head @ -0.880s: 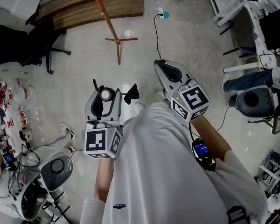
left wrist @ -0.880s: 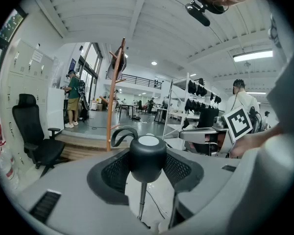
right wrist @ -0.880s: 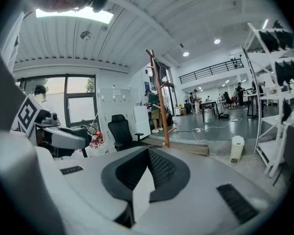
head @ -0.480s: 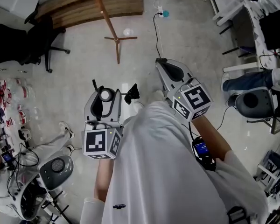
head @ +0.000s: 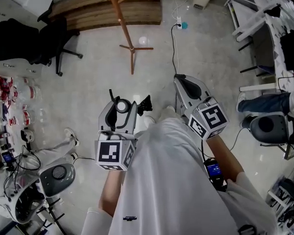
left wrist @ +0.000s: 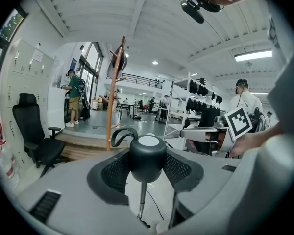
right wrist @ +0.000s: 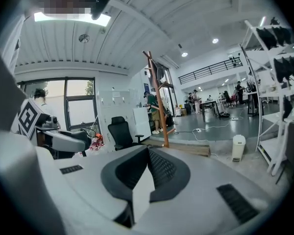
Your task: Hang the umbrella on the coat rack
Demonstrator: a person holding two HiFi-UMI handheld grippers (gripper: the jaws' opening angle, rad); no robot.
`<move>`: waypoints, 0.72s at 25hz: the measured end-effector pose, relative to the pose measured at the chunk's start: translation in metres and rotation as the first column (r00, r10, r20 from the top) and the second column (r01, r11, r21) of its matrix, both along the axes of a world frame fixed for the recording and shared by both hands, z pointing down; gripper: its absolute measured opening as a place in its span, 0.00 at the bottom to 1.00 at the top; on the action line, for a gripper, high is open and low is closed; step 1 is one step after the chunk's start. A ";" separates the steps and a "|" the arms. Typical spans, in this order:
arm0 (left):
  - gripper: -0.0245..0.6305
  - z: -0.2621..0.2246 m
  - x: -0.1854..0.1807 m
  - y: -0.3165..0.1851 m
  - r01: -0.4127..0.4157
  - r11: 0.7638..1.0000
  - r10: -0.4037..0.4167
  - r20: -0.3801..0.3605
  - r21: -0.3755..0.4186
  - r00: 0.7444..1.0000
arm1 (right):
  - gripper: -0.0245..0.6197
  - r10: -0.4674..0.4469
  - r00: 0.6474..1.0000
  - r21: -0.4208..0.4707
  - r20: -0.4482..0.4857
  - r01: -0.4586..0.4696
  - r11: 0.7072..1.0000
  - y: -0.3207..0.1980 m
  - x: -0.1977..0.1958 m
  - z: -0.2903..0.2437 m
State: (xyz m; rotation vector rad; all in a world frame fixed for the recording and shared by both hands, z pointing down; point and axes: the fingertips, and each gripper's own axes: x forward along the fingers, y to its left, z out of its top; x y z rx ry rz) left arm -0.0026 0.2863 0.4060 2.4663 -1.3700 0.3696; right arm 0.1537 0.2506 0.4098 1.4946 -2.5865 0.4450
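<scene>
Two grippers out front. Left gripper (head: 121, 103) clamped on umbrella handle (left wrist: 148, 156), strap (left wrist: 122, 131) loose. Coat rack (head: 118, 13) at 12 o'clock, well apart. Right gripper (head: 180, 78) closed, empty. Carry step, prob.; next: approach, loop strap over rack.

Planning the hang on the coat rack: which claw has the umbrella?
The left claw. Its jaws are closed on the black, white-capped umbrella handle, while the right claw has nothing between its jaws.
</scene>
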 end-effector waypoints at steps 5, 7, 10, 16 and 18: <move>0.36 -0.006 0.016 -0.017 0.029 0.999 -0.029 0.028 -0.020 0.999 | 0.05 -0.008 1.000 -0.014 0.027 0.009 1.000 -0.017 0.026 0.001; 0.36 -0.013 0.019 -0.026 0.053 0.998 -0.053 0.037 -0.015 0.998 | 0.05 -0.024 0.999 -0.007 0.040 0.024 1.000 -0.026 0.030 -0.005; 0.36 -0.020 0.029 -0.040 0.088 0.996 -0.087 0.050 -0.015 0.995 | 0.05 -0.061 0.997 0.009 0.046 0.061 0.998 -0.035 0.040 -0.013; 0.36 -0.029 0.048 -0.064 0.165 0.986 -0.165 0.036 0.003 0.986 | 0.05 -0.122 0.992 0.012 0.040 0.122 0.992 -0.055 0.066 -0.007; 0.36 -0.031 0.051 -0.078 0.182 0.983 -0.182 0.026 0.013 0.983 | 0.05 -0.132 0.990 0.015 0.047 0.132 0.991 -0.065 0.071 -0.006</move>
